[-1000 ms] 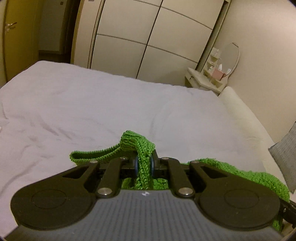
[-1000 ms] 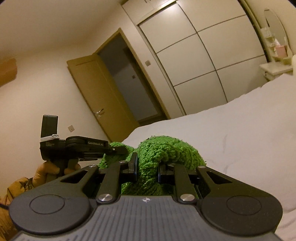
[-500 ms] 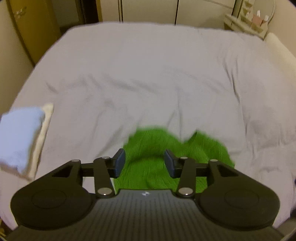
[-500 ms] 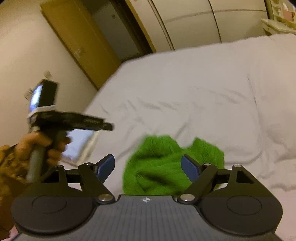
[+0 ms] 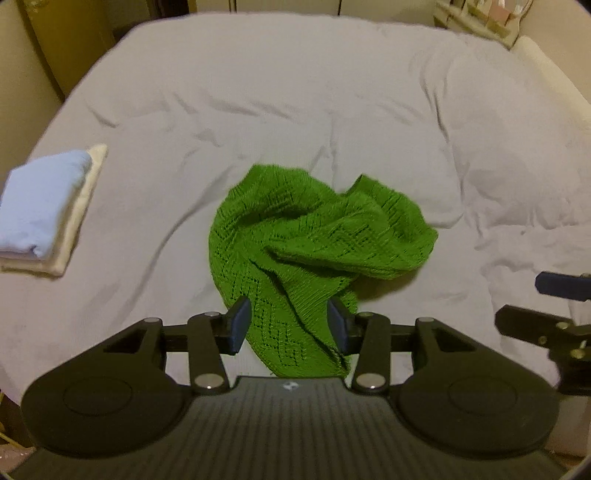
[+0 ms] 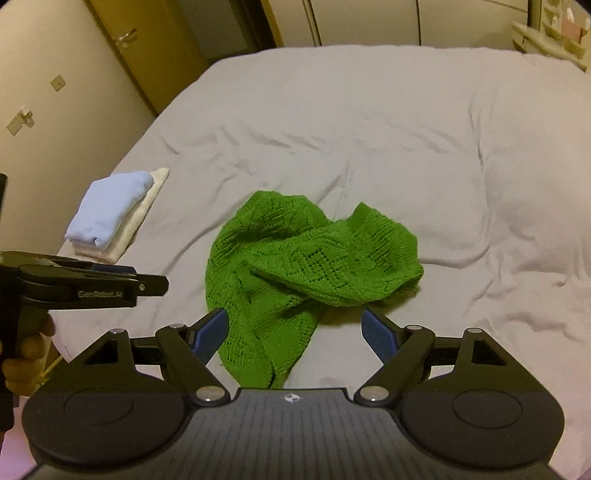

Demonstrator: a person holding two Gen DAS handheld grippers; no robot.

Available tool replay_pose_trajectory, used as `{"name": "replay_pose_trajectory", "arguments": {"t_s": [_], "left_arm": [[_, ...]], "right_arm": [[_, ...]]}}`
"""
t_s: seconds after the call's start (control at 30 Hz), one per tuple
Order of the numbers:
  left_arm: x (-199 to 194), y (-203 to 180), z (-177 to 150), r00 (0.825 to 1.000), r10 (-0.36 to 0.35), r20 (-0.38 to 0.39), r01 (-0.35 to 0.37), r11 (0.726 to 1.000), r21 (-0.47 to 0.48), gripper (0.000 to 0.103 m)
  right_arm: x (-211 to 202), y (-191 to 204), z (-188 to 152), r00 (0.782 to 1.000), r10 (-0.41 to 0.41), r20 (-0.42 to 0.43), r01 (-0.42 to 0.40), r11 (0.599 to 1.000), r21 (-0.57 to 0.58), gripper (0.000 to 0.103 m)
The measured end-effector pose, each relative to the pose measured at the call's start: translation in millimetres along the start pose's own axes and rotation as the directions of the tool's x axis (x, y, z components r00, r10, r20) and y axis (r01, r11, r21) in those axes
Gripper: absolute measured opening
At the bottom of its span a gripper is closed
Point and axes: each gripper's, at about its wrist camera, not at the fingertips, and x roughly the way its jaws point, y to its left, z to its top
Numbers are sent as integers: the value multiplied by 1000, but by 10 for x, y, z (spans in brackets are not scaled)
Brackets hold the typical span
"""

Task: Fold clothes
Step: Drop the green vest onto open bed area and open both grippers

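Pale grey bedding [image 5: 280, 110] is spreading wrinkled across the whole bed, and both grippers are hanging above its near edge, pointing steeply down at it. Nearest the cameras, the left gripper [image 5: 290, 325] is holding its jaws partly apart with the blue pads clear of the fabric, the lower tail of the green knitted garment [image 5: 314, 240] showing in the gap between them. The right gripper [image 6: 297, 334] is standing with its jaws spread wide, nothing pinched, the same tail lying on the bed below its left pad. A hand [image 6: 26, 354] is gripping the left tool's handle at the left edge of the right wrist view. Just beyond the fingertips, the green garment is lying crumpled in a loose heap in the middle of the bed, one fold flopping over another. Off to the left, well apart from it, a folded light blue cloth [image 5: 40, 206] is resting on a folded cream cloth [image 5: 79, 218]. Farther back, a wooden door [image 6: 147, 48] and pale wardrobe panels [image 6: 369, 18] are lining the wall.
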Motion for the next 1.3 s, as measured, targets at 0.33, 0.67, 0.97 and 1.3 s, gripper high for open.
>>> {"name": "replay_pose_trajectory", "arguments": {"t_s": [0.33, 0.67, 0.97, 1.3], "left_arm": [[-542, -280, -573, 997, 63, 51, -62, 998, -33, 44], [-938, -433, -1038, 992, 101, 69, -97, 993, -66, 44], [-975, -468, -1093, 993, 98, 71, -94, 994, -58, 45], [-781, -159, -959, 996, 73, 49, -71, 997, -44, 46]], "right_arm": [[-659, 15, -346, 999, 6, 54, -5, 1000, -29, 83], [-990, 81, -665, 996, 19, 90, -9, 994, -110, 84], [-1074, 40, -758, 994, 21, 104, -11, 995, -96, 84], [-839, 135, -587, 994, -24, 104, 30, 998, -60, 85]]}}
